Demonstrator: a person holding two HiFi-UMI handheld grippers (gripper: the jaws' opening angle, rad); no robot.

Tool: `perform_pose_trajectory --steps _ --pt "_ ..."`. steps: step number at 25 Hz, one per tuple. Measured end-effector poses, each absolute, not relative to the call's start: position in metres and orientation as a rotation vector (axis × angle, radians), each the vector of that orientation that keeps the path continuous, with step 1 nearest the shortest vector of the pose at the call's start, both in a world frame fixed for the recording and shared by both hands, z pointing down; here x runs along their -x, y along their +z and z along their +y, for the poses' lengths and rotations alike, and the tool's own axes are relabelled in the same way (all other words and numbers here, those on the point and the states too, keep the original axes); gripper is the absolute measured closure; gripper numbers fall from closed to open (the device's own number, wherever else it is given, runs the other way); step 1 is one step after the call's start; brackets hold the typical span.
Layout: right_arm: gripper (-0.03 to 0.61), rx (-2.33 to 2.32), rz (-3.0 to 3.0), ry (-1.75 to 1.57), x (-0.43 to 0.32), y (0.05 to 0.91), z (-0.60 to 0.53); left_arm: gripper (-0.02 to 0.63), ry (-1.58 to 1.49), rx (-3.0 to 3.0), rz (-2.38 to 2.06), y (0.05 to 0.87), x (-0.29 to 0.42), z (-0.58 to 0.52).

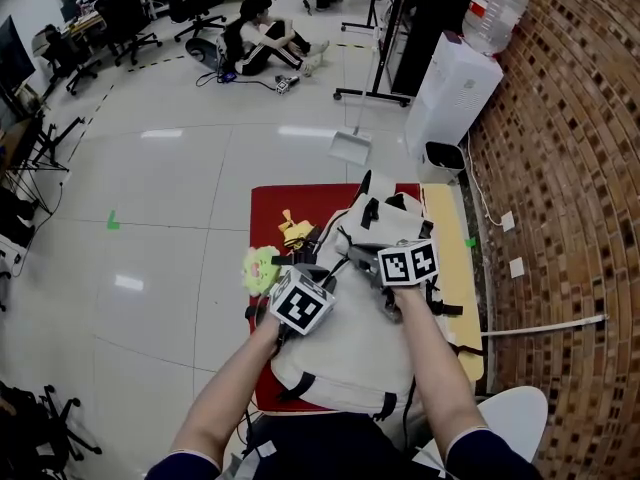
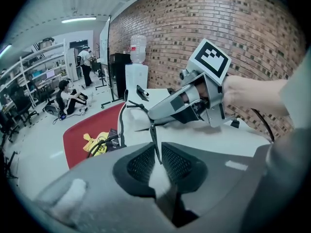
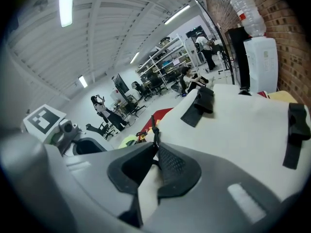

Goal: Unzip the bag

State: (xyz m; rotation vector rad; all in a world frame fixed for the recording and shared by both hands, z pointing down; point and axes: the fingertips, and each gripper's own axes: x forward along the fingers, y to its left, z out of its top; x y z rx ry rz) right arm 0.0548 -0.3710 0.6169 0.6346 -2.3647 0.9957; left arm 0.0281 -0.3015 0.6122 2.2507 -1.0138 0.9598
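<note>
The left gripper [image 2: 156, 152] is clenched on a thin black zipper cord [image 2: 154, 135], which runs up out of its nearly closed jaws, pale cloth bunched behind the pads. The right gripper [image 3: 154, 147] comes in from the opposite side, tip almost meeting tip, and is clamped on a fold of the bag [image 1: 350, 353], with a black zipper tab [image 3: 155, 128] standing at its jaw tips. Both tools work over the upper middle of the bag, a cream backpack with black straps [image 3: 200, 103]. It lies lengthwise down the middle of the desk [image 1: 455, 258], reaching from the near edge almost to the far edge. A red cloth [image 1: 275, 213] covers the desk's left part. On it, just beside the bag's left flank, sit a yellow toy [image 1: 293, 230] and, at the left edge, a green toy [image 1: 260, 267]. Beyond the far right corner a water dispenser [image 1: 450, 83] stands against a brick wall [image 1: 570, 168]. A person [image 1: 262, 43] sits on the floor well beyond the desk.
</note>
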Motion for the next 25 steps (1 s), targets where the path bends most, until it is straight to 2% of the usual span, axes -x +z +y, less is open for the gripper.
perform_pose_trajectory --steps 2,4,9,10,11,13,15,18,21,25 --pt "0.538 -0.662 -2.354 1.005 -0.06 0.617 -0.373 0.569 0.968 -2.251 -1.004 0.612 -0.027 -0.299" --pt "0.54 -0.703 -2.346 1.009 -0.068 0.617 -0.375 0.609 0.997 -2.252 -1.002 0.612 -0.023 -0.296" --pt "0.545 -0.667 -2.398 0.984 -0.065 0.607 -0.369 0.607 0.945 -2.288 -1.051 0.601 -0.019 -0.304" --pt "0.546 -0.66 -2.403 0.977 -0.064 0.606 -0.368 0.599 0.921 -2.303 -1.037 0.598 -0.024 -0.308" --pt "0.546 -0.655 -2.407 0.975 -0.064 0.605 -0.367 0.538 0.898 -2.319 -1.013 0.595 -0.032 -0.311" --pt "0.549 -0.645 -2.419 0.981 -0.062 0.602 -0.365 0.464 0.898 -2.347 -0.969 0.594 -0.05 -0.319" --pt "0.551 -0.634 -2.436 0.979 -0.061 0.597 -0.363 0.449 0.995 -2.344 -0.963 0.603 -0.059 -0.327" --pt "0.554 -0.613 -2.454 0.927 -0.061 0.59 -0.36 0.46 1.142 -2.287 -0.974 0.622 -0.054 -0.331" --pt "0.554 -0.635 -2.454 0.93 -0.065 0.592 -0.362 0.517 1.113 -2.267 -0.977 0.623 -0.051 -0.331" --pt "0.552 -0.68 -2.44 1.023 -0.071 0.598 -0.369 0.547 1.062 -2.275 -0.983 0.617 -0.046 -0.33"
